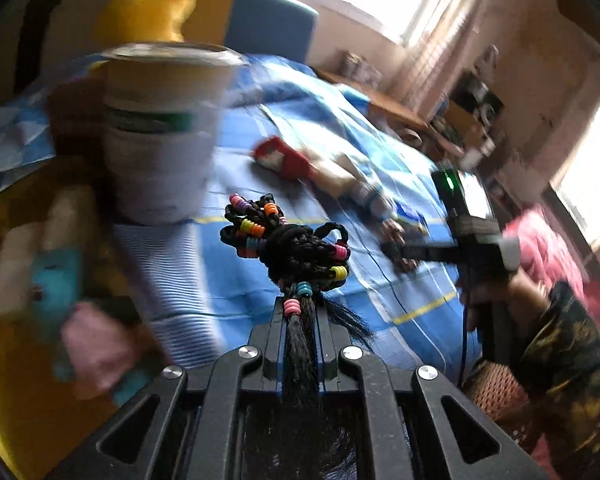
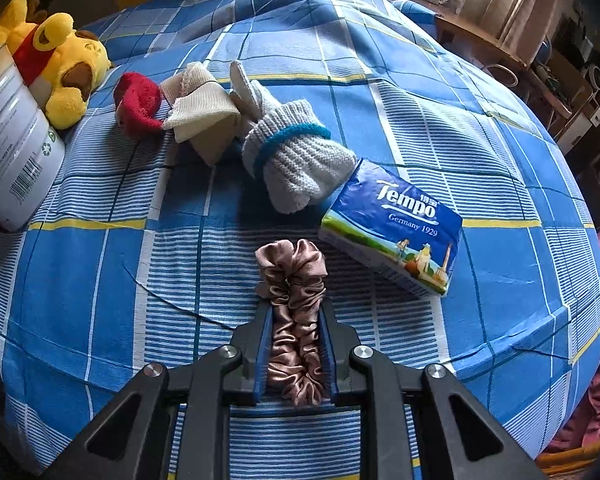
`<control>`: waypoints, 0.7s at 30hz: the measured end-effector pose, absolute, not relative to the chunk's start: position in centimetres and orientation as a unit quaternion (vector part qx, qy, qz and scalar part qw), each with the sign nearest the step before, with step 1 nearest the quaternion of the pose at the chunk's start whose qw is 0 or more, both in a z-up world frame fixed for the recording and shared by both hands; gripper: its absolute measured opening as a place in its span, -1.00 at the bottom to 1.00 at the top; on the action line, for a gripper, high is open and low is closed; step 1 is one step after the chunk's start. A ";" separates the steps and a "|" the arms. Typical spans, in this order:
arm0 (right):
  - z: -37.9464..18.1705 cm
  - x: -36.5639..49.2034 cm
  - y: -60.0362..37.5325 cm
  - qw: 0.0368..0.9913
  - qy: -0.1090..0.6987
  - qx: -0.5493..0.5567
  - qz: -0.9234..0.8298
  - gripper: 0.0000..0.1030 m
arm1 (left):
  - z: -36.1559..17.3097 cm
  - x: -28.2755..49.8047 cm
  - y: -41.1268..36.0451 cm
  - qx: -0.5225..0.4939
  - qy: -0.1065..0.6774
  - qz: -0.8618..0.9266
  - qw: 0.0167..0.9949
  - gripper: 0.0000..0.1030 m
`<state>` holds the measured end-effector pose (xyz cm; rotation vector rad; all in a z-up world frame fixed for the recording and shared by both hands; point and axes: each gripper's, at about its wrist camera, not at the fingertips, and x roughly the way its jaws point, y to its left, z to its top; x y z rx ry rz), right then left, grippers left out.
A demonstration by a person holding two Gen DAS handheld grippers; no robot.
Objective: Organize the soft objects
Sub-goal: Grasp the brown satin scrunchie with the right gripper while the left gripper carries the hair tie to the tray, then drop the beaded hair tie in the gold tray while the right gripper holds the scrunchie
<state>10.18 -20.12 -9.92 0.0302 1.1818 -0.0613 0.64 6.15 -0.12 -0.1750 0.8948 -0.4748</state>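
Observation:
My left gripper (image 1: 298, 308) is shut on a black braided hair piece with coloured beads (image 1: 292, 240), held up above the blue checked bedspread (image 1: 380, 280); the view is blurred. My right gripper (image 2: 296, 312) points down at the bed and is shut on a brown satin scrunchie (image 2: 294, 276) that rests on the bedspread (image 2: 100, 280). Beyond it lie a grey knitted glove (image 2: 296, 156), a beige cloth (image 2: 198, 108), a red fuzzy piece (image 2: 138, 106) and a yellow plush bear (image 2: 60, 64). The left wrist view shows the right gripper (image 1: 396, 248) low over the bed, held by a hand.
A blue tissue pack (image 2: 396, 232) lies just right of the scrunchie. A white can (image 2: 12, 140) stands at the bed's left edge, close to the left gripper as the white can (image 1: 160, 136). Blurred pink and teal items (image 1: 80, 320) sit at lower left. Shelves and a desk (image 2: 480, 44) line the far right.

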 end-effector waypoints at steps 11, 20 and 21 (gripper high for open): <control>-9.8 10.1 -19.8 0.833 0.552 -0.003 -0.029 -0.60 | 1.8 -1.3 17.8 -0.132 0.398 -0.111 0.901 -0.80; -9.8 10.0 -19.7 0.834 0.551 -0.012 -0.032 -0.60 | -2.0 -2.1 23.4 -0.160 0.434 -0.033 0.886 -0.79; -9.8 10.0 -19.6 0.834 0.551 -0.013 -0.032 -0.61 | -2.4 -2.0 23.5 -0.161 0.439 -0.027 0.884 -0.77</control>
